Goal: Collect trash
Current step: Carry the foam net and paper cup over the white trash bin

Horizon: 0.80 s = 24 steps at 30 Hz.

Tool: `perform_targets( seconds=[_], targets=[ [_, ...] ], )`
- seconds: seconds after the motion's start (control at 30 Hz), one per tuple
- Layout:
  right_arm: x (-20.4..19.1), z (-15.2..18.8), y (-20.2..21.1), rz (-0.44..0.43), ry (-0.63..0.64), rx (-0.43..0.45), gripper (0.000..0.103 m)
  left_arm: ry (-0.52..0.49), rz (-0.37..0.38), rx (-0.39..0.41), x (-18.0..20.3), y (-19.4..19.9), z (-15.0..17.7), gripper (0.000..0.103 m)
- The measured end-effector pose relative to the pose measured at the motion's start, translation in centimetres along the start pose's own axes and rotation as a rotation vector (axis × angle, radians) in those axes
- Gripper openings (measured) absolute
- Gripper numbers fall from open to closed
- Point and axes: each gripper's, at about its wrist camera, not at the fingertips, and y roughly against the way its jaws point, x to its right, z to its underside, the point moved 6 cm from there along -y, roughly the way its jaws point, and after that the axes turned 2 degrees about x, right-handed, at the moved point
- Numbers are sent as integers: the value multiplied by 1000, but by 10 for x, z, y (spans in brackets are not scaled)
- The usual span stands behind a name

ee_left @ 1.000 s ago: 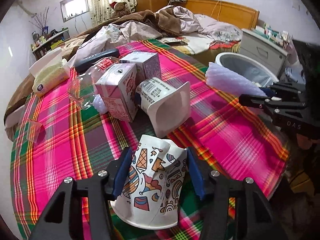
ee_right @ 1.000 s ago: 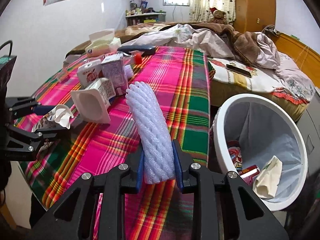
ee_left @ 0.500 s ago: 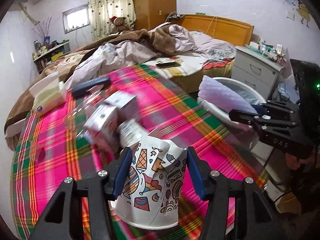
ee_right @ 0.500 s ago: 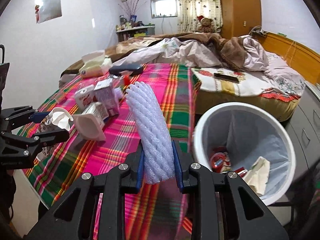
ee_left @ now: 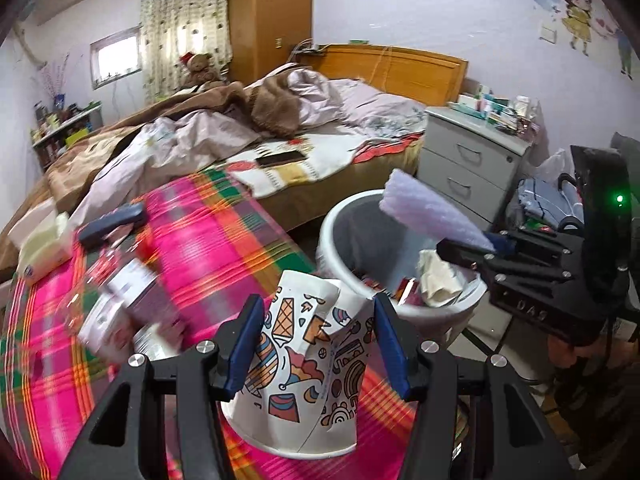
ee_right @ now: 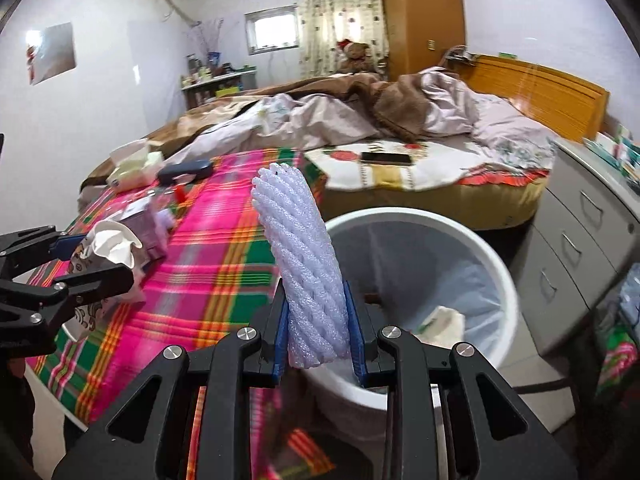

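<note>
My left gripper (ee_left: 316,340) is shut on a crumpled white paper cup with colourful cartoon prints (ee_left: 304,364), held above the plaid table edge, left of the bin. My right gripper (ee_right: 316,328) is shut on a white foam net sleeve (ee_right: 300,264), held upright over the near rim of the white trash bin (ee_right: 496,264). The bin (ee_left: 332,220) has a liner and holds crumpled paper and red wrappers. The right gripper with the foam sleeve (ee_left: 424,208) shows over the bin in the left wrist view. The left gripper with the cup (ee_right: 108,244) shows at the left of the right wrist view.
Milk cartons (ee_left: 132,292), a clear bottle, a tissue pack (ee_left: 40,248) and a dark case (ee_left: 112,220) lie on the pink plaid tablecloth (ee_right: 224,248). An unmade bed (ee_right: 360,120) stands behind. A grey drawer unit (ee_right: 584,216) stands right of the bin.
Both grippers have moved right, off the table toward the bin, each still holding its item. The foam sleeve now hangs over the bin's rim; the cup is near the table edge.
</note>
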Motion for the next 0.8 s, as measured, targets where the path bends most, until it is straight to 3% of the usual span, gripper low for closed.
perform_targets(
  seconds=[0.37,0.67,0.8],
  targets=[
    [52,8,-14,100,-59,-57,26,-19,104,-28,55,-51,-27,57],
    [74,16,-33,140,-84,-128,27,6,163,-62,76,-86,-39,57],
    [80,18,-39,143,-94,-150,27,11,154,-78,79,-99,-40,58]
  ],
)
